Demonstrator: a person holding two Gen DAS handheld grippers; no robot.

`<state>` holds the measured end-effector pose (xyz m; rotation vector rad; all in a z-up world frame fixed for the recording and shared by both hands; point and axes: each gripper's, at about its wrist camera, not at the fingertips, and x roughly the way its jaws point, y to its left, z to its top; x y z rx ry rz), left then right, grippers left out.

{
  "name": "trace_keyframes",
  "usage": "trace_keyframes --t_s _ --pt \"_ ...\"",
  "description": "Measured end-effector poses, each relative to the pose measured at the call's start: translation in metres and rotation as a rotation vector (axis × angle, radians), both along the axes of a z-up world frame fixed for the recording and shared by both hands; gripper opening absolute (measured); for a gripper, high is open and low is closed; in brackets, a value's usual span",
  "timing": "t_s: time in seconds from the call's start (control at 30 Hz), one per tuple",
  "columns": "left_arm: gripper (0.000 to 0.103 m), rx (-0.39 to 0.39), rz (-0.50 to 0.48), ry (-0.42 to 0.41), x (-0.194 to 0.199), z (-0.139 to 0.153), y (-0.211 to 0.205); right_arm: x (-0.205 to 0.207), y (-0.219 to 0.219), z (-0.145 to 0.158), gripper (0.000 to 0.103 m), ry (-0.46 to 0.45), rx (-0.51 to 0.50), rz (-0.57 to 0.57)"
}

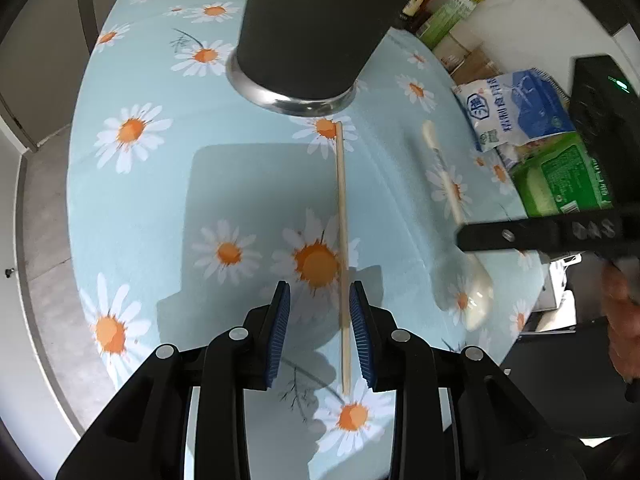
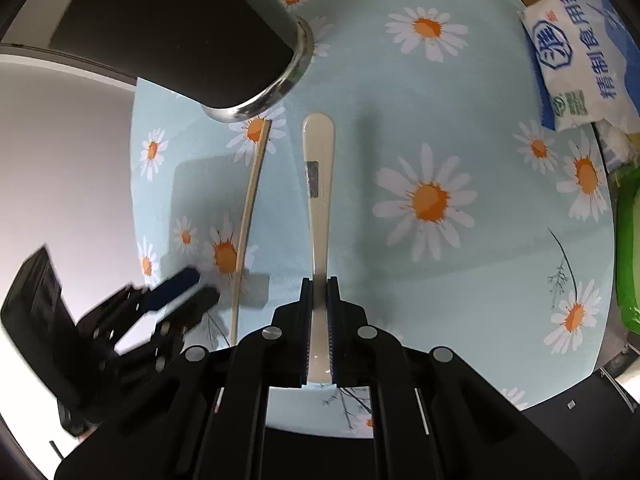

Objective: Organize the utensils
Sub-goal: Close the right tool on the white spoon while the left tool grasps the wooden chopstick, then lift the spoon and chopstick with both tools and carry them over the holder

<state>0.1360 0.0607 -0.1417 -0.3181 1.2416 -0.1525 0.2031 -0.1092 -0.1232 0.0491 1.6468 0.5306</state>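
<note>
White spoon [image 2: 318, 216] clamped in right tool [image 2: 319, 320], chopstick [image 2: 250, 204] alongside

Daisy-print tablecloth [image 1: 132, 208] over a table — grey floor [image 1: 44, 208], perhaps tiled.

A daisy-print tablecloth [image 1: 140, 208] is noted; a salt bag [image 1: 516, 108], green packet [image 1: 560, 176] and bottles [image 1: 452, 8] are seen at its edge.
</note>
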Motion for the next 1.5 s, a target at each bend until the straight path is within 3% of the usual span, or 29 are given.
trace_keyframes --t_s 0.43,0.5,0.57,0.63,0.93,1.5 --pt "0.027 0.148 -0.031 0.086 0.038 -0.006 -0.042 0.011 -0.040 0.009 0.008 -0.008 0.144 0.051" --pt "0.022 0.190 -0.027 0.101 0.040 -0.007 -0.045 0.014 -0.046 0.012 0.008 -0.013 0.158 0.062" --pt "0.008 0.213 -0.027 0.114 0.043 -0.007 -0.048 0.016 -0.046 0.012 0.008 -0.025 0.167 0.067" --pt "0.004 0.198 -0.029 0.129 0.045 -0.008 -0.048 0.019 -0.048 0.012 0.008 -0.023 0.181 0.071" --pt "0.004 0.168 0.054 0.131 0.041 -0.004 -0.045 0.032 -0.047 0.011 0.008 -0.029 0.196 0.128" --pt "0.004 0.036 0.274 -0.107 -0.024 0.064 -0.039 0.027 -0.009 0.029 0.008 -0.092 0.206 0.309"
